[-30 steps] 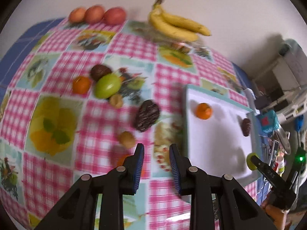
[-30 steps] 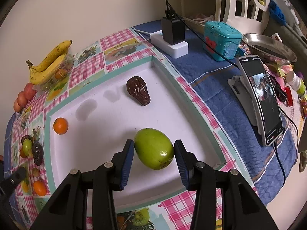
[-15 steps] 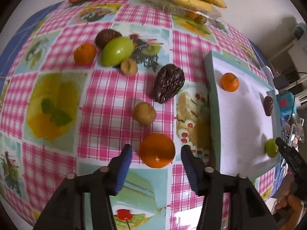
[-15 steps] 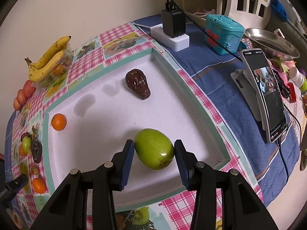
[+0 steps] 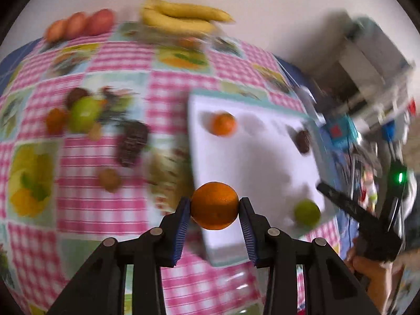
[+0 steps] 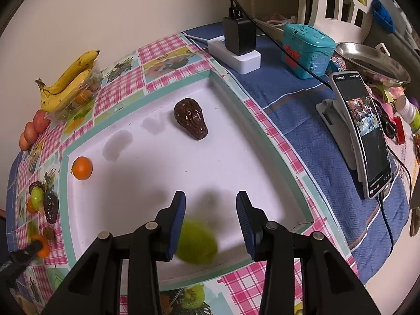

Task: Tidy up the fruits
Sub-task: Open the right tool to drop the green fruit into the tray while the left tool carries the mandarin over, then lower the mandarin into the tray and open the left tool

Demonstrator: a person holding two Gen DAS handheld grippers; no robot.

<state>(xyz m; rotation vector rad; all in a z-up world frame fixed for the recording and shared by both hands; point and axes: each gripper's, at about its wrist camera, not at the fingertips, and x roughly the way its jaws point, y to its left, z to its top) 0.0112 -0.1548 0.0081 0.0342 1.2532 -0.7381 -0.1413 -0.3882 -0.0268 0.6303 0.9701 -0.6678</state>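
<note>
Fruits, partly sorted

We see an orange (image 5: 214,205) lifted near the white tray (image 6: 236,162); a blurred green fruit (image 6: 196,242) lies at its near edge.

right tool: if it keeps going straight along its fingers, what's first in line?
Probably the bare white floor of the tray, just beyond the right tool. The green fruit lies low between its open fingers, blurred. Farther on is the dark brown fruit; depth unclear.
</note>
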